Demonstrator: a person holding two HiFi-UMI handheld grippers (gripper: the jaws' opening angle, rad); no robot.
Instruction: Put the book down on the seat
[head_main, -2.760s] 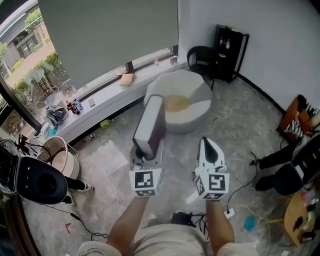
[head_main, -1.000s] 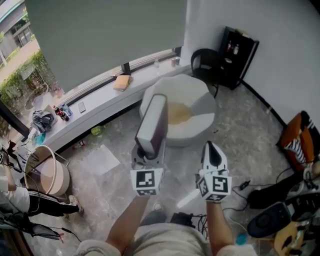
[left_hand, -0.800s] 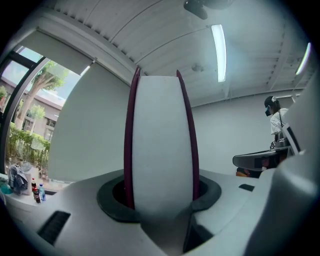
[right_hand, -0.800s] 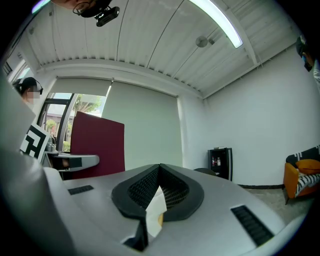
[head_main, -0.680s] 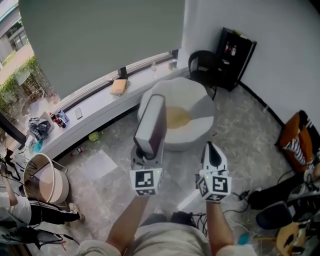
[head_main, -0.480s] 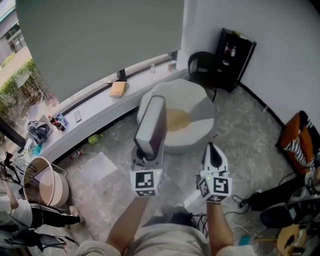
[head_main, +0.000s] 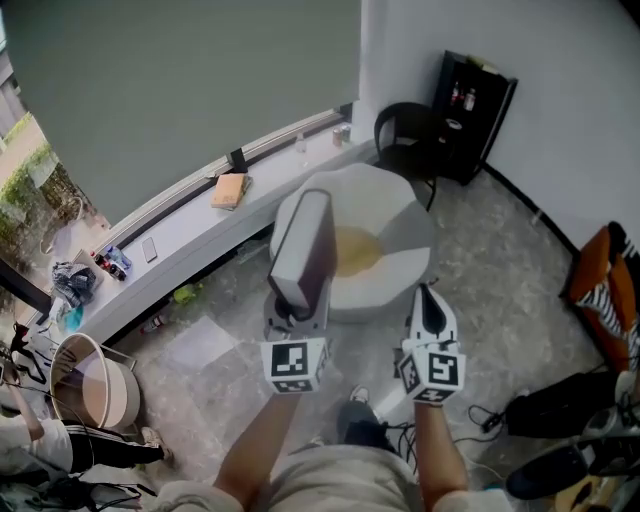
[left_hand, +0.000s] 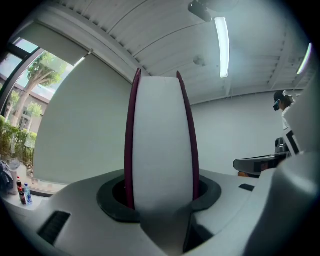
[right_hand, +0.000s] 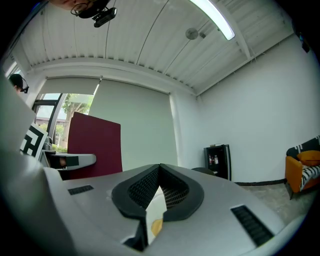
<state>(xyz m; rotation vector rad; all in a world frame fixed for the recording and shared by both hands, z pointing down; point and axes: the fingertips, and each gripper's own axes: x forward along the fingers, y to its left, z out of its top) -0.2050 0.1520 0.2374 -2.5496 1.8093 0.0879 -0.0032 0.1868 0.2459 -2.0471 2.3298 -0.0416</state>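
The left gripper (head_main: 297, 303) is clamped on the lower end of the book (head_main: 305, 240). The book stands upright in the air, maroon covers on both sides, on the near side of the round white seat (head_main: 395, 210) and not yet on it. Just to the right, the right gripper (head_main: 425, 298) has its jaws pressed together with nothing between them.

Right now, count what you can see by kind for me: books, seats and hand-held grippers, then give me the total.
Books: 2 (red-covered book clamped upright in the left hand-held gripper; tan book on the window ledge)
Seats: 2 (round pale seat; black chair)
Hand-held grippers: 2 (the left one; the right hand-held gripper, shut and empty)
Total: 6
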